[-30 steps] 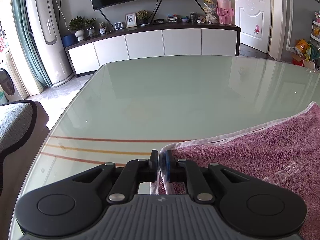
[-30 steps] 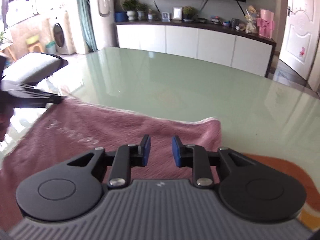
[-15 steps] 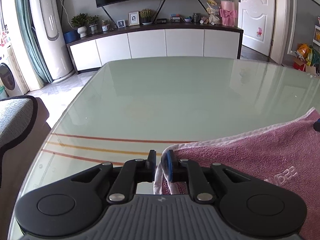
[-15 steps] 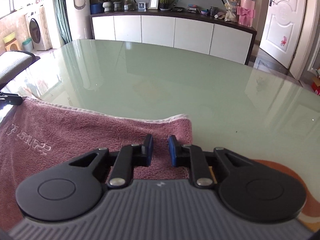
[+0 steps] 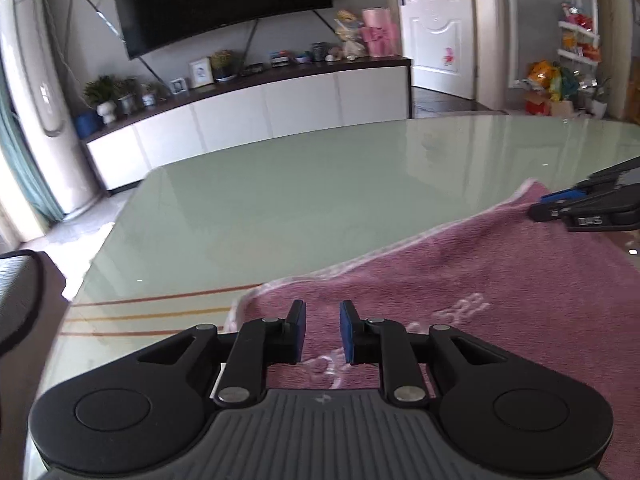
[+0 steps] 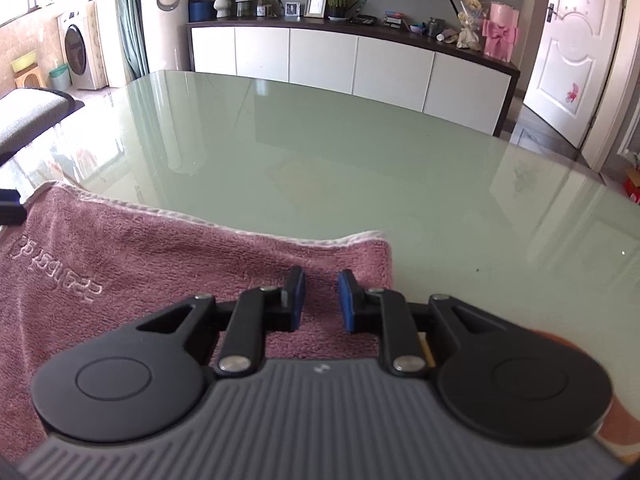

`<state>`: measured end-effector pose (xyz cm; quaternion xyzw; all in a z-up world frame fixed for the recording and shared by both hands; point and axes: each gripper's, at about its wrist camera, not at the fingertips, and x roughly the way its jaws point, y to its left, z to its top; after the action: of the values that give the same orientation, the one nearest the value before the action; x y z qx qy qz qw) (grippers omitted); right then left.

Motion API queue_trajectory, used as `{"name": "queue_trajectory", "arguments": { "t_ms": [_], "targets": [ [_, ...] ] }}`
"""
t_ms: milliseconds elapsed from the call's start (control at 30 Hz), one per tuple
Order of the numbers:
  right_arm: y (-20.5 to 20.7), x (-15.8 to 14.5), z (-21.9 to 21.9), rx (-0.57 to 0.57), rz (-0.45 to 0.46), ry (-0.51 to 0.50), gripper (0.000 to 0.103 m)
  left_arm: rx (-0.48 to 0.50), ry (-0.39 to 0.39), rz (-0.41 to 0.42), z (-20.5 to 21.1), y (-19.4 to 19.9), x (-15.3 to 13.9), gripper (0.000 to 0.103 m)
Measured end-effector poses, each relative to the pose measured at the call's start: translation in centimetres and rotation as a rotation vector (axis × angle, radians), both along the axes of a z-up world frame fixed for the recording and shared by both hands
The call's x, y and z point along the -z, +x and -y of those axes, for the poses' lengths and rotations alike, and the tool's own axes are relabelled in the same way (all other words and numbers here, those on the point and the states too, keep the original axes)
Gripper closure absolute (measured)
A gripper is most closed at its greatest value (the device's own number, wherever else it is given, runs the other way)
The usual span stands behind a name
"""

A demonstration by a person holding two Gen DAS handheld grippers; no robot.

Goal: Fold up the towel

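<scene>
Over on the far left, a grey cushioned seat [image 5: 16,276] sits beside the table, with a tall white standing air conditioner [image 5: 32,92] behind it. The pale green glass table [image 5: 320,200] fills the middle of the left wrist view, three orange stripes [image 5: 148,316] running across its near-left edge.

Now the left gripper [image 5: 322,330]: its jaws have just been opening, and the blue pads stand apart with a clear gap. Nothing is pinched; the pink towel [image 5: 460,280] lies flat on the glass beneath and beyond the fingers, its pale-edged left corner just left of the fingertips. Embossed lettering [image 5: 464,310] shows in the pile to the right. At the far right of this view, the right gripper [image 5: 560,202] comes in over the towel's far right corner.

Switching to the right wrist view: at the left edge a black finger of the left gripper [image 6: 10,210] shows beside the towel's [image 6: 160,256] left corner. The towel is spread flat across the lower left, its white-trimmed hem running along the glass [image 6: 360,152], the embossed lettering [image 6: 56,270] on the left part.

The right gripper [image 6: 321,296] hovers over the towel's right end, just inside its right edge. Its blue pads are slightly spread too, gripping nothing, with only towel surface visible through the gap. Behind, a white sideboard [image 6: 352,60] lines the wall, and a white door [image 6: 572,56] stands on the right.
</scene>
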<state>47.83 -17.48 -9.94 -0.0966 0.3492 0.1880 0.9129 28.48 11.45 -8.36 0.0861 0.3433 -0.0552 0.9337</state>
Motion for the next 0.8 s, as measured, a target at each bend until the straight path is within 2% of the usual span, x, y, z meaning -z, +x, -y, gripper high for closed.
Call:
{"name": "queue_trajectory", "arguments": {
  "t_ms": [133,233,300,400,500,600,800],
  "targets": [
    [-0.2,-0.1,0.1,0.017,0.004,-0.012,0.082,0.049,-0.007,-0.047,0.6,0.5,1.0,0.080],
    [-0.9,-0.1,0.3,0.015,0.010,-0.036,0.079,0.012,0.026,-0.099,0.2,1.4,2.2,0.079],
    [-1.7,-0.2,0.6,0.008,0.013,-0.053,0.079,-0.034,-0.031,-0.114,-1.3,1.9,2.5,0.069],
    [-2.9,-0.2,1.5,0.010,0.010,-0.056,0.079,-0.119,-0.081,-0.125,-3.2,2.3,2.2,0.070],
    [-4.8,-0.5,2.3,0.005,0.003,-0.050,0.078,-0.162,-0.113,-0.120,-4.4,1.8,1.3,0.070],
    [-7.3,-0.7,3.1,-0.015,0.000,-0.043,0.078,-0.133,-0.127,-0.107,-4.4,0.0,0.1,0.070],
    [-12.0,-1.1,4.9,-0.036,-0.003,-0.027,0.077,-0.004,-0.085,-0.108,-2.4,-4.8,-0.6,0.069]
  ]
}}
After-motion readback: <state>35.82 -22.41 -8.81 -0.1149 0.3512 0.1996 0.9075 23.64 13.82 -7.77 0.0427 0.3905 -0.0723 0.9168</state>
